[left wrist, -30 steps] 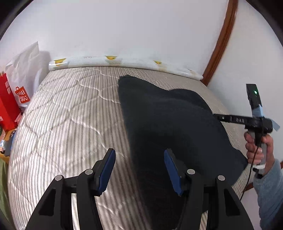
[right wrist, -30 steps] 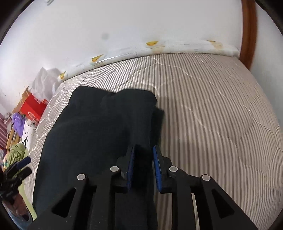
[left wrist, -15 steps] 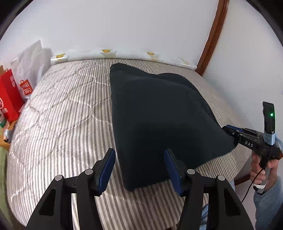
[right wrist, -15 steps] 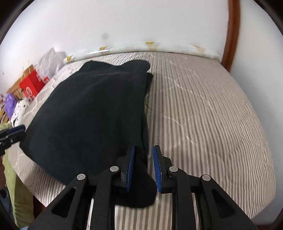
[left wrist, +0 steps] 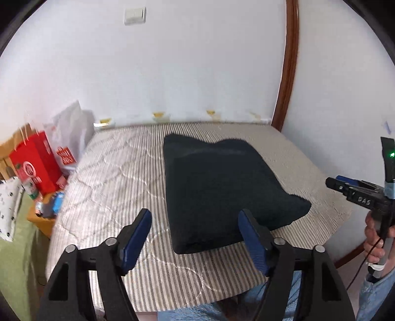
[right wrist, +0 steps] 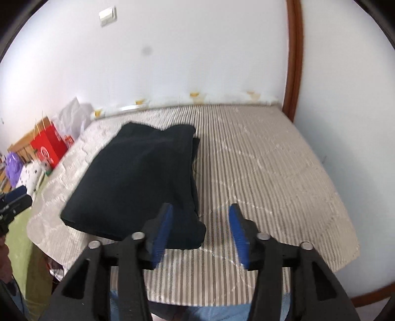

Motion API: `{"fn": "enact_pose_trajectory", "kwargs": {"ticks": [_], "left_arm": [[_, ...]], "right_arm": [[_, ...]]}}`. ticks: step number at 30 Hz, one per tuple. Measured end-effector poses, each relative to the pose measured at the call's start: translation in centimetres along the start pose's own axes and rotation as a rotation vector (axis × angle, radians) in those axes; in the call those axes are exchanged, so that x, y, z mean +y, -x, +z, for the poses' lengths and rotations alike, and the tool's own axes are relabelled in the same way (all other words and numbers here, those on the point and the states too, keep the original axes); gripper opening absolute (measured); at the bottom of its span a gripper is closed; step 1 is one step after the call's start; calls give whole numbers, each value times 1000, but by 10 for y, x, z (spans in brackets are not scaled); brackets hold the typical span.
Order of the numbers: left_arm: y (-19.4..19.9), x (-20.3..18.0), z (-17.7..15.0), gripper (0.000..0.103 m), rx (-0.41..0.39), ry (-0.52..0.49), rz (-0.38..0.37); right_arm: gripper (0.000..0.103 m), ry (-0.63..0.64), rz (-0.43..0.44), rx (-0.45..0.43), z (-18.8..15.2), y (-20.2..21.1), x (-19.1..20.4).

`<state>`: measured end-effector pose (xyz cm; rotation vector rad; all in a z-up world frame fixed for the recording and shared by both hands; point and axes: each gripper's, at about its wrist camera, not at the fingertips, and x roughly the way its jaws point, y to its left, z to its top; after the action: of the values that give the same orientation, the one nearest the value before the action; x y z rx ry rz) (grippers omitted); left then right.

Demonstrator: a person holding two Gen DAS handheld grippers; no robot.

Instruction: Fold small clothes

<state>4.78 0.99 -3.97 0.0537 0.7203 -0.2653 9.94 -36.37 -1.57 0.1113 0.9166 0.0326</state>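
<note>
A dark folded garment (left wrist: pixel 222 187) lies flat on the striped mattress (left wrist: pixel 113 177), its near edge close to the bed's front. My left gripper (left wrist: pixel 195 219) hovers above and in front of the garment's near left corner; its jaws are opening and hold nothing. In the right wrist view the garment (right wrist: pixel 140 177) lies left of centre. My right gripper (right wrist: pixel 201 217) hangs over its near right corner, jaws opening, pads clear of the cloth. The right gripper also shows at the right edge of the left view (left wrist: pixel 330 183), held by a hand (left wrist: pixel 375 237).
Red and white shopping bags (left wrist: pixel 42 160) and clutter stand left of the bed. A white wall with a light switch (left wrist: pixel 134 16) runs behind. Brown wooden trim (left wrist: pixel 286 74) rises at the back right corner. The right half of the mattress (right wrist: pixel 271 160) is bare.
Both grippers have pulled back and up from the garment. The right gripper has let go of the cloth's corner and widened; the left has widened too. The garment now lies flat.
</note>
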Motion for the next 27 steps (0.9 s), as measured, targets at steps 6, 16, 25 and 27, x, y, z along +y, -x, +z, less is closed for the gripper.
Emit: {"fn": "enact_pose_trajectory", "kwargs": {"ticks": [6, 16, 25, 27], "left_arm": [[36, -10, 4, 92, -56, -9, 58], [56, -16, -2, 93, -79, 23, 85], [67, -20, -7, 93, -97, 16, 100], [68, -18, -8, 93, -98, 25, 97]], "right_arm": [[61, -22, -53, -56, 1, 55, -1], [97, -12, -127, -131, -16, 112, 7], [97, 18, -152, -124, -22, 118, 21], [97, 21, -151, -127, -23, 118, 23]]}}
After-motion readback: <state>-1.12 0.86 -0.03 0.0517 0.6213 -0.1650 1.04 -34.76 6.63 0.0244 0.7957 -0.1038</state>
